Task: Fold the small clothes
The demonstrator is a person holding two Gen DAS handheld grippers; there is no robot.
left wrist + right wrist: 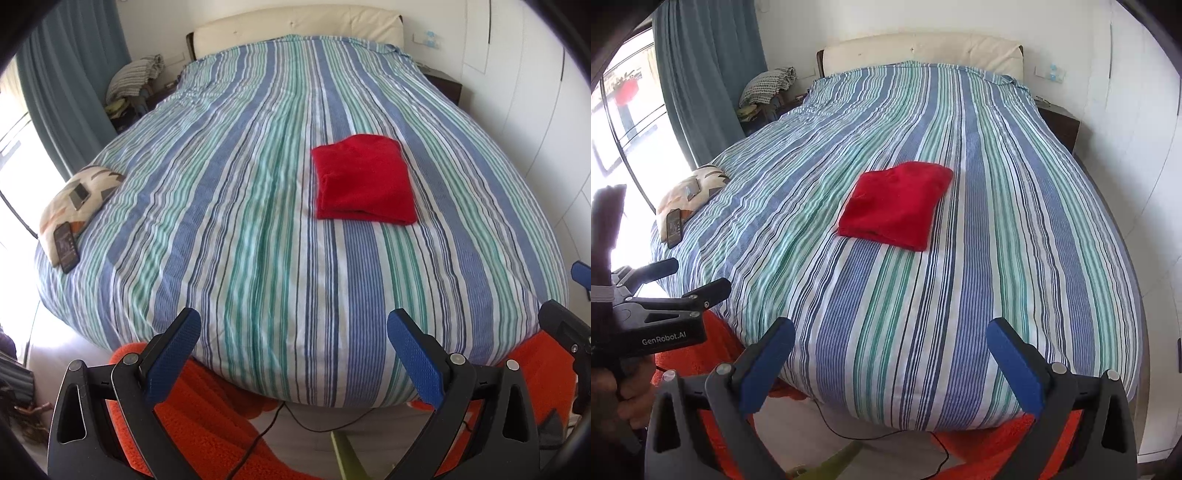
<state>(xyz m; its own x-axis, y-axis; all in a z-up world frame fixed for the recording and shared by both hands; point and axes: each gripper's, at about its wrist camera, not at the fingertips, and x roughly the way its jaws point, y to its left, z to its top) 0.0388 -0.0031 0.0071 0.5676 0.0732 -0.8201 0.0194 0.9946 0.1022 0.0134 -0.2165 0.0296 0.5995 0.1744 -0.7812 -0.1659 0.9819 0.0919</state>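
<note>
A bedroom is shown, filled by a bed [258,221] under a blue, green and white striped cover, with a cream headboard [295,29] at 12 o'clock and a blue curtain [74,74] at 10 o'clock. At the cover's 9 o'clock edge a patterned cushion [79,199] is seen, with a dark phone [66,247] resting on its near end. The left gripper [293,358] is held at 6 o'clock over the foot of the bed, its blue-padded fingers spread wide apart and empty. A red garment [364,181], folded into a flat rectangle, lies on the cover toward 1 o'clock, well apart from both grippers. The right gripper [890,365] is likewise held spread and empty at the foot.
</note>
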